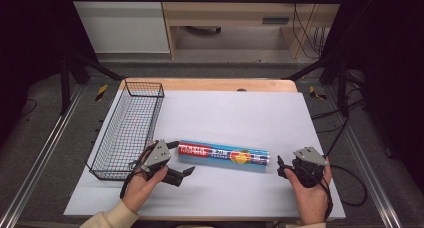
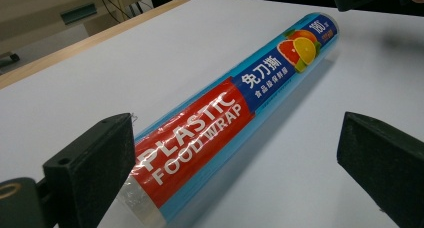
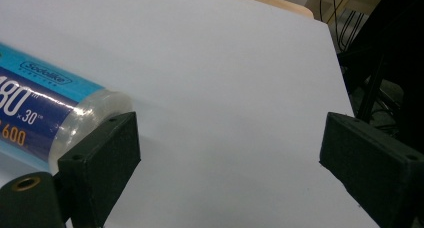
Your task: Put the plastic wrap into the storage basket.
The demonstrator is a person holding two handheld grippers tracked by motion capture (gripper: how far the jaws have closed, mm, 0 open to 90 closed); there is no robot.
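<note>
A wire basket (image 1: 127, 133) stood empty at nine o'clock on the white surface (image 1: 240, 113). Just beside it my left tongs (image 1: 177, 160) were spread wide, gripping nothing, at the red end of the plastic wrap roll (image 1: 223, 155), which lay flat across six o'clock. At the roll's clear end, toward four o'clock, my right tongs (image 1: 281, 167) were spread too, one jaw close beside the roll.
</note>
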